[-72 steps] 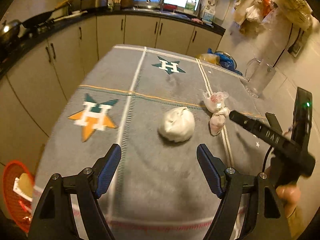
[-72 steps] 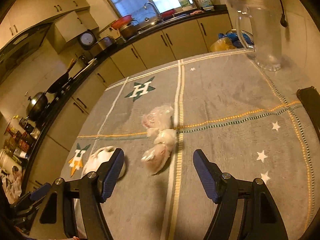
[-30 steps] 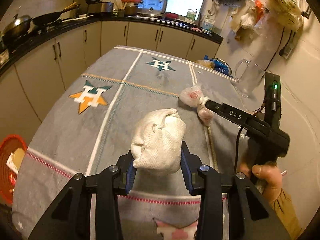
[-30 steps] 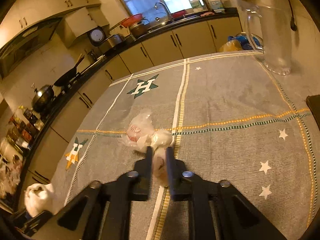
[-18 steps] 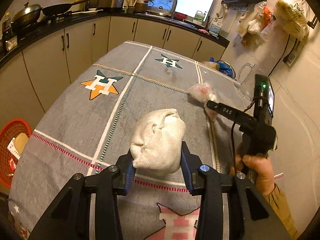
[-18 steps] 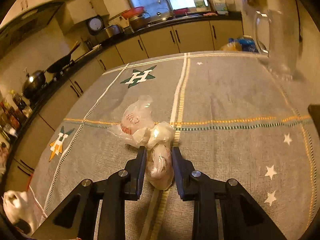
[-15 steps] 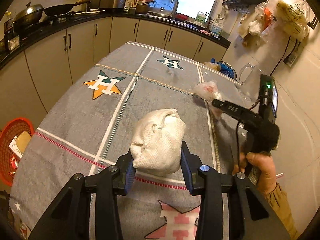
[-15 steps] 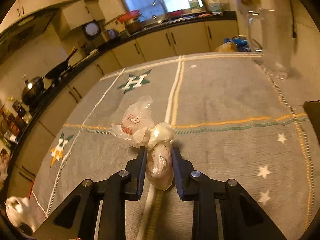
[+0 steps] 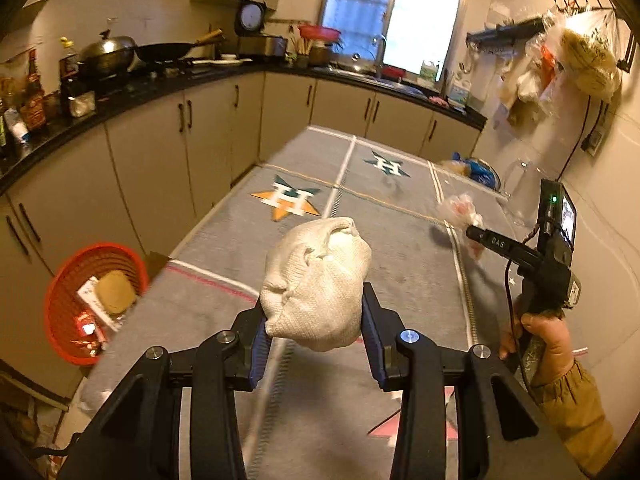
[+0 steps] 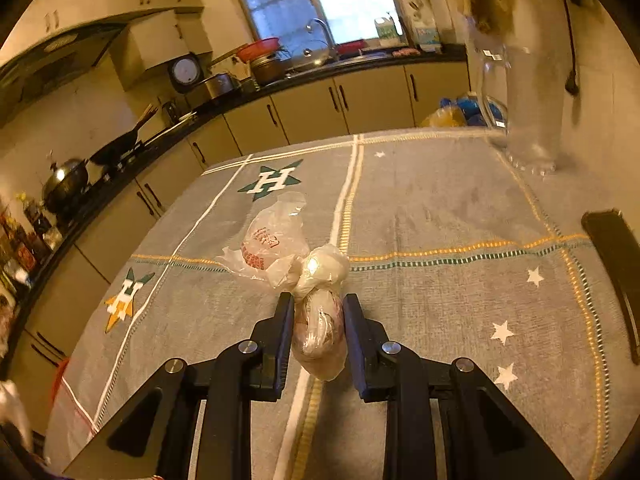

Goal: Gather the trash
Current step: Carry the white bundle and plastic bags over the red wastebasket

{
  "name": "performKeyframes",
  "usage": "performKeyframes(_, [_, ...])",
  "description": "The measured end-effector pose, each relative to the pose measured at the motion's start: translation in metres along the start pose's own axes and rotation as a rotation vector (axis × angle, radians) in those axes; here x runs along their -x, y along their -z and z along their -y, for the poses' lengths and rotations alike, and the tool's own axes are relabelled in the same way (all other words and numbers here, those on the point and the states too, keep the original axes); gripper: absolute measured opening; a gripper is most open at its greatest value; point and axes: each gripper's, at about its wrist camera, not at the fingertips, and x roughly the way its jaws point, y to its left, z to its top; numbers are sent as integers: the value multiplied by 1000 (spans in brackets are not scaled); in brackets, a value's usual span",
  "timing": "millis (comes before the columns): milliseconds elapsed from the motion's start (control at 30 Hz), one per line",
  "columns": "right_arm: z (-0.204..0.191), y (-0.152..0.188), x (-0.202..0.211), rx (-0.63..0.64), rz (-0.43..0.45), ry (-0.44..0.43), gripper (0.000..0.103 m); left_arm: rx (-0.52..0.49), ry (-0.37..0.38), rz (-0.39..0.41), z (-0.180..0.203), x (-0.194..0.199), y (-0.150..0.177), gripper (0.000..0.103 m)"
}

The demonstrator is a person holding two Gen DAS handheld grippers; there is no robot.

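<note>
Left wrist view: left gripper [image 9: 316, 320] clamped on a white crumpled wad [image 9: 316, 284], which sits between the blue finger pads [image 9: 256, 356] and bulges above and ahead of them. Wad is held clear above the grey tablecloth [image 9: 400, 264], over the table's near part. Its long axis runs roughly across the fingers, slightly tilted; a puckered fold points up and away from the camera.

Same view, right side: right gripper [image 9: 474, 234] seen from outside, held in the person's right hand [image 9: 540, 344], its tip at a knotted plastic bag [image 9: 460, 212] above the cloth. Grip itself not resolvable here.

Same view only: red basket [image 9: 60, 284] on the floor left of the table, below the edge, with wrappers and a brown piece inside.

Right wrist view: right gripper [image 10: 316, 320] closed on the knotted plastic bag [image 10: 304, 280]. The lower pink-tinted lobe is pinched between the fingers; the knot and a lobe with red print stick out past the tips, leaning up and to the left. Long axis runs along the fingers, away from the camera. This view alone shows a clear pitcher [image 10: 520, 120] at the far right of the cloth.
</note>
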Motion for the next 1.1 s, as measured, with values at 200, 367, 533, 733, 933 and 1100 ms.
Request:
performKeyframes(200, [-31,15,39,27,-30,-108,27,31,36,13,-23,12,1,38])
performKeyframes(367, [-65,36,88,96,-5,-155,27,59,60,9,-42,16,11,38])
performKeyframes(533, [-86,58,124,159,51,-132,27,95,45,3,-65,20,21,38])
performKeyframes(733, [-114,87,163,230,121,-129,27,132,4,-5,-88,19,29,38])
performKeyframes(933, [-143,111,175,273,91,-234,27,145,-16,-10,-97,17,34,38])
performKeyframes(1100, [-158,119,172,286,56,-276,27,137,-22,-14,-99,14,37,38])
